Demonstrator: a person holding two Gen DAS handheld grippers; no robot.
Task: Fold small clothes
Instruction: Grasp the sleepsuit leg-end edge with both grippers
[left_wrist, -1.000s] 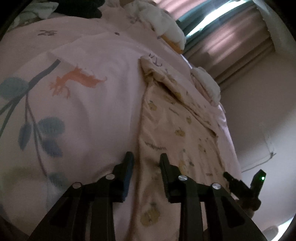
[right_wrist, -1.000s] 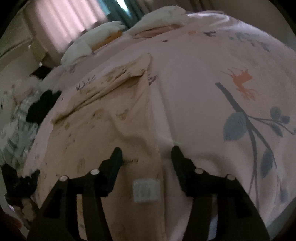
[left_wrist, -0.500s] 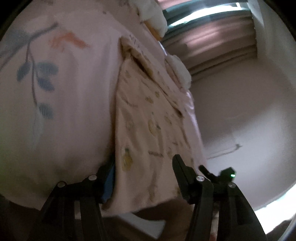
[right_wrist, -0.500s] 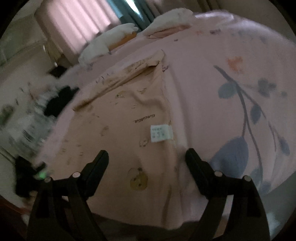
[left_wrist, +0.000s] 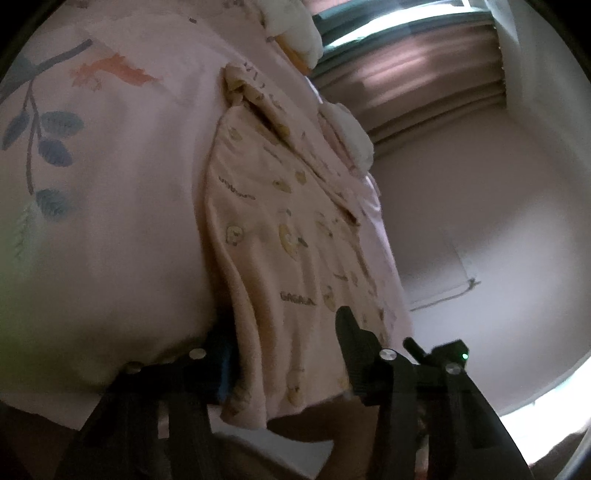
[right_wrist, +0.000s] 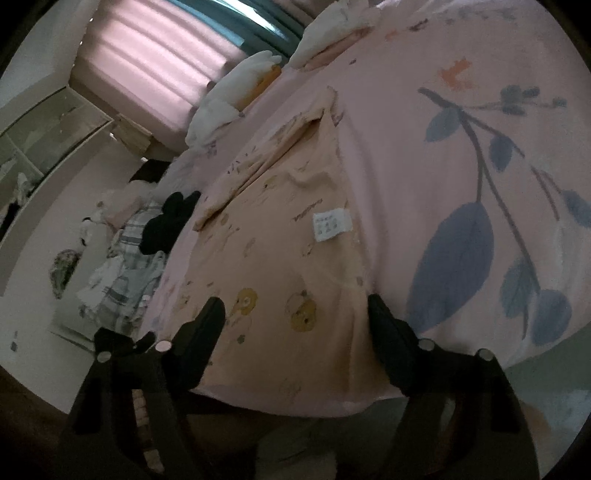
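Observation:
A small peach garment (left_wrist: 291, 236) printed with yellow animals lies flat on the pink bedsheet (left_wrist: 110, 192), its near hem hanging over the bed's front edge. In the right wrist view the garment (right_wrist: 280, 258) shows a white care label (right_wrist: 331, 223). My left gripper (left_wrist: 284, 339) is open and straddles the hem's left corner; the cloth hides most of its left finger. My right gripper (right_wrist: 295, 325) is open wide, its fingers on either side of the hem's right part. The right gripper also shows in the left wrist view (left_wrist: 436, 350).
White pillows (right_wrist: 236, 92) lie at the bed's far end below the pink curtains (right_wrist: 155, 55). A pile of other clothes, black and plaid (right_wrist: 147, 236), lies at the bed's left side. The sheet (right_wrist: 461, 166) has a blue leaf print.
Both grippers have drawn back from over the garment to the bed's front edge and opened wider. The garment's hem now hangs over the edge between their fingers.

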